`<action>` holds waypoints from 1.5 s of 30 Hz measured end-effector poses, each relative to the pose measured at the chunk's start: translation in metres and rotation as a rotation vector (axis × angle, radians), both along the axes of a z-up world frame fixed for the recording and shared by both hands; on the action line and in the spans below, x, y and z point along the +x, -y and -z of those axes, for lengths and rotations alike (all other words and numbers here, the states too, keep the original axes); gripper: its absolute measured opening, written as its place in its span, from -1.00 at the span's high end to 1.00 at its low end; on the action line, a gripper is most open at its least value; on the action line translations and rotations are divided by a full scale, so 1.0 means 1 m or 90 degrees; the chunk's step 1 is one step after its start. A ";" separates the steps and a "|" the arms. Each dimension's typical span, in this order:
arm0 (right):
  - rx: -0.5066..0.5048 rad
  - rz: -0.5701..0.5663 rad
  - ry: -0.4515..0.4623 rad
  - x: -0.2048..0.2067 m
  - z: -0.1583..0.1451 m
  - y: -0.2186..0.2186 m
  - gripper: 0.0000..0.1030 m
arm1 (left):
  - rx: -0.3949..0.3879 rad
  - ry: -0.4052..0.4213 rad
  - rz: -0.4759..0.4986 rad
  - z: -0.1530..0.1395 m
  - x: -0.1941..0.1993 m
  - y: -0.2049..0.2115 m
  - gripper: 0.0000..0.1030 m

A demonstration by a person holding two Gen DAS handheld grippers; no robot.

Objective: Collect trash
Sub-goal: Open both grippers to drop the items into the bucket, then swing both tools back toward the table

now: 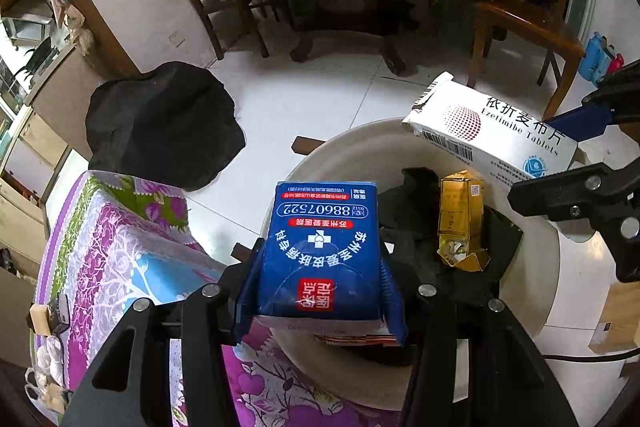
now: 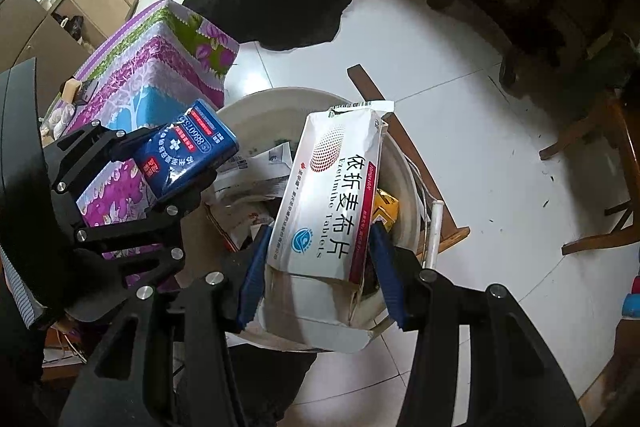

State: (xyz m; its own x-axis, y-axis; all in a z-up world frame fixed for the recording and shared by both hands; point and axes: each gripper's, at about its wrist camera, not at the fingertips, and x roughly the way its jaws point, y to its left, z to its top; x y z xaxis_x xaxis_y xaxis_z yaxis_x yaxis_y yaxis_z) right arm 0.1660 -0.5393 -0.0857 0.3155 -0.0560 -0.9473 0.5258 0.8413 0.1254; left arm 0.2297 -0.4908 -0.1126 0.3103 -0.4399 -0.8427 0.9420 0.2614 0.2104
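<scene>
Two boxes, one blue and one white, one gold carton, one bin.

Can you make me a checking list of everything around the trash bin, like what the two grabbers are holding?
Surface: white tiled floor.
Job's things: blue box and white tablet box, both over the round bin; gold carton inside it.
Clutter: black cloth on the floor; papers in the bin.
Grippers: left gripper shut on the blue box; right gripper shut on the white tablet box.
Cables: a dark cable beside the bin.
Surroundings: floral-covered table, wooden chairs, kitchen counter.
</scene>
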 end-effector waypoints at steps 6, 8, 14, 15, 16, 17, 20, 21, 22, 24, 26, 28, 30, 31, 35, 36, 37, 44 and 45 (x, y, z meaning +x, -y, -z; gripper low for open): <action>0.000 0.000 -0.003 0.001 0.002 0.000 0.06 | 0.000 0.000 0.000 0.001 0.001 0.001 -0.02; -0.001 0.000 -0.003 0.001 0.003 0.000 0.06 | 0.000 0.001 -0.001 0.001 0.001 0.001 -0.02; 0.000 -0.001 0.002 0.002 0.005 0.000 0.06 | -0.003 0.000 -0.002 0.001 0.002 0.002 -0.02; -0.001 -0.001 0.002 0.002 0.005 0.000 0.06 | -0.005 -0.001 -0.003 0.001 0.003 0.002 -0.03; -0.003 -0.001 0.003 0.002 0.005 0.000 0.06 | -0.008 -0.002 -0.003 0.001 0.003 0.003 -0.03; -0.007 0.001 0.002 0.002 0.005 0.000 0.06 | -0.012 -0.001 -0.005 0.000 0.004 0.003 -0.10; -0.006 0.008 0.009 0.001 0.003 0.002 0.06 | -0.026 0.000 -0.010 -0.002 0.006 0.002 -0.46; -0.006 0.009 0.014 0.000 0.002 0.003 0.06 | -0.029 -0.001 -0.010 -0.004 0.007 0.002 -0.46; -0.005 0.012 0.019 0.000 0.000 0.004 0.06 | -0.028 -0.003 -0.010 -0.004 0.007 0.002 -0.46; -0.009 0.018 0.025 -0.001 -0.003 0.006 0.06 | -0.029 -0.007 -0.013 -0.005 0.009 0.003 -0.46; -0.013 0.020 0.028 -0.001 -0.006 0.006 0.06 | -0.028 -0.006 -0.012 -0.006 0.009 0.002 -0.46; -0.023 0.025 0.033 -0.001 -0.010 0.007 0.06 | -0.029 -0.003 -0.010 -0.007 0.009 0.002 -0.46; -0.033 0.030 0.041 0.000 -0.014 0.006 0.06 | -0.030 0.001 -0.014 -0.008 0.010 0.001 -0.46; -0.038 0.033 0.046 -0.001 -0.016 0.007 0.06 | -0.033 0.001 -0.017 -0.009 0.010 0.000 -0.46; -0.041 0.036 0.057 -0.003 -0.022 0.009 0.06 | -0.043 0.000 -0.025 -0.015 0.015 -0.003 -0.46; -0.042 0.034 0.056 -0.003 -0.022 0.009 0.06 | -0.044 0.002 -0.025 -0.016 0.015 -0.005 -0.46; -0.043 0.033 0.056 -0.003 -0.022 0.008 0.06 | -0.046 0.004 -0.026 -0.017 0.015 -0.006 -0.46; -0.041 0.021 0.048 0.002 -0.017 -0.005 0.06 | -0.056 0.000 -0.034 -0.024 0.013 -0.017 -0.46; -0.043 0.018 0.048 0.002 -0.017 -0.007 0.06 | -0.061 -0.004 -0.036 -0.026 0.014 -0.021 -0.46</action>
